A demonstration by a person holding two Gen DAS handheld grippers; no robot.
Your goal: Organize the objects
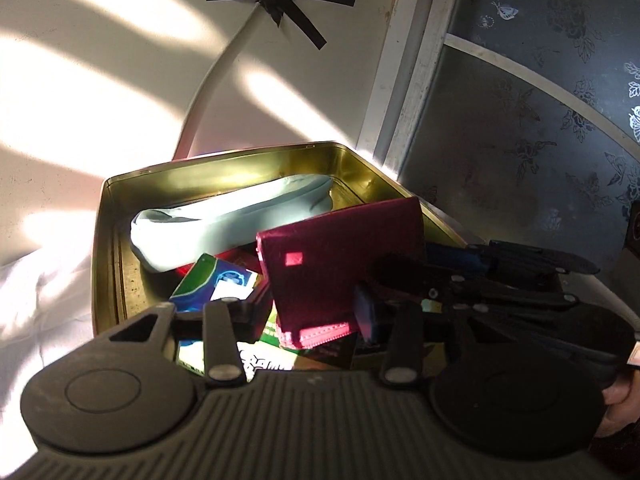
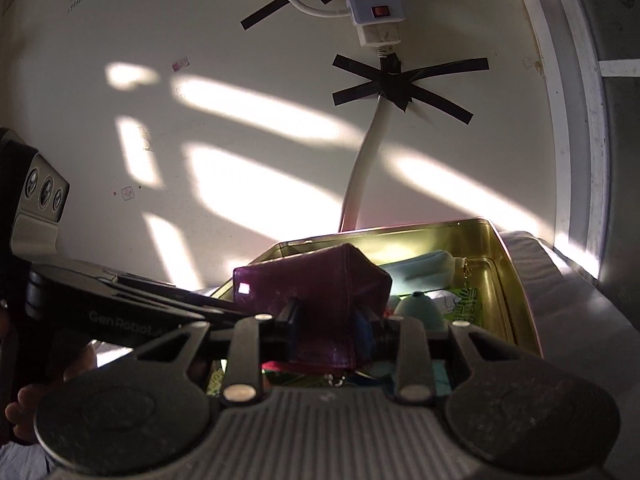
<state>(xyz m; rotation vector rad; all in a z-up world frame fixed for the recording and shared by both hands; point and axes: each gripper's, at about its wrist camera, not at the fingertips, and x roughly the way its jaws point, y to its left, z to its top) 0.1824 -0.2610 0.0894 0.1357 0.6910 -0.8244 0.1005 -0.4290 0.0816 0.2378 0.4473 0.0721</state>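
A maroon wallet (image 1: 340,260) is held over an open gold tin box (image 1: 105,240). Both grippers hold it. My left gripper (image 1: 308,316) is shut on the wallet's lower part. My right gripper (image 2: 330,320) is shut on the same wallet (image 2: 320,280) and reaches in from the right in the left wrist view (image 1: 480,276). Inside the tin lie a pale blue pouch (image 1: 228,216) and a green and blue packet (image 1: 216,280). The tin (image 2: 516,300) also shows in the right wrist view with the pale pouch (image 2: 428,264) in it.
The tin sits on a white cloth (image 1: 44,296) against a cream wall. A white cable (image 2: 364,168) taped with black tape hangs from a power strip (image 2: 374,4) just behind the tin. A grey patterned panel (image 1: 540,120) stands at the right.
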